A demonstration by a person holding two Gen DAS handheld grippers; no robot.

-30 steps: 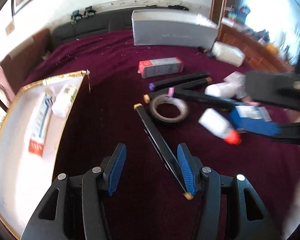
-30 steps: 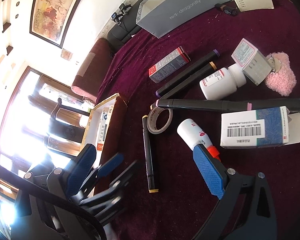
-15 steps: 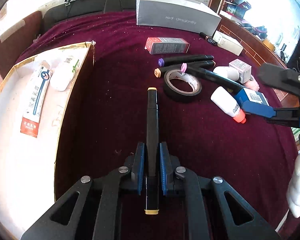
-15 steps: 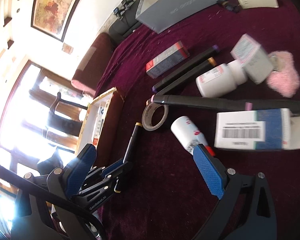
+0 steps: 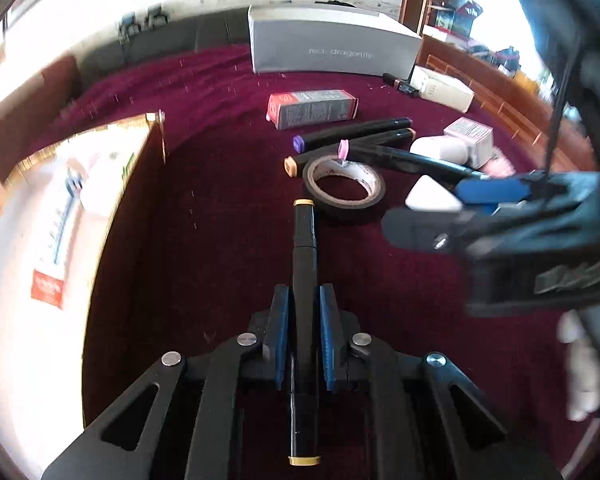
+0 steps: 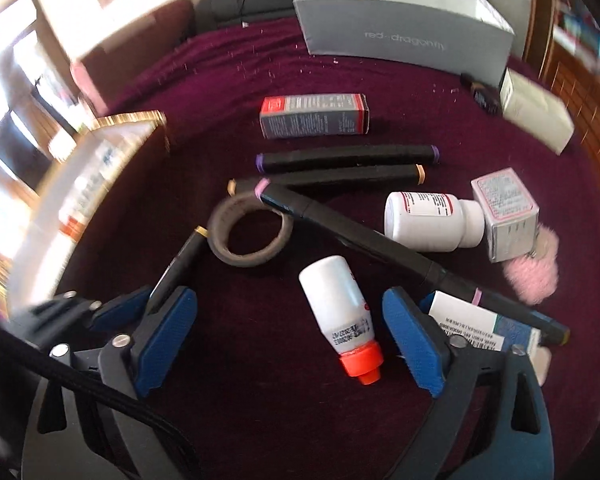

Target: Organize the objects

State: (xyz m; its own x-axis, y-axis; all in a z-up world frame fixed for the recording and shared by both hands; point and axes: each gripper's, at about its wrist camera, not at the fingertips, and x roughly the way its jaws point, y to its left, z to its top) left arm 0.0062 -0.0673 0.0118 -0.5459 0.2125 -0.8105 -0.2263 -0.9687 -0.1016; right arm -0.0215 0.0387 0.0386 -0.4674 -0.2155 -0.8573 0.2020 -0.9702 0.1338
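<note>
My left gripper (image 5: 304, 304) is shut on a black marker with gold ends (image 5: 305, 248), which points away along the fingers over the maroon cloth. In the right wrist view that marker (image 6: 180, 258) sticks out of the left gripper (image 6: 140, 308) at the lower left. My right gripper (image 6: 288, 308) is closing, its blue pads standing either side of a white bottle with an orange cap (image 6: 340, 312) lying on the cloth. The pads are apart from the bottle. A gold-edged tray (image 5: 156, 120) sits at the left.
A tape roll (image 6: 248, 232), three black markers (image 6: 348, 158), a red-grey carton (image 6: 314, 116), a white pill bottle (image 6: 432, 220), a small pink-white box (image 6: 508, 212) and a blue-white carton (image 6: 480, 324) crowd the cloth. A grey box (image 6: 400, 36) stands at the back.
The left gripper closed on the gold-ended marker and holds it lined up with its fingers. The right gripper rolled and swung over the orange-capped bottle, its jaws now narrower.
</note>
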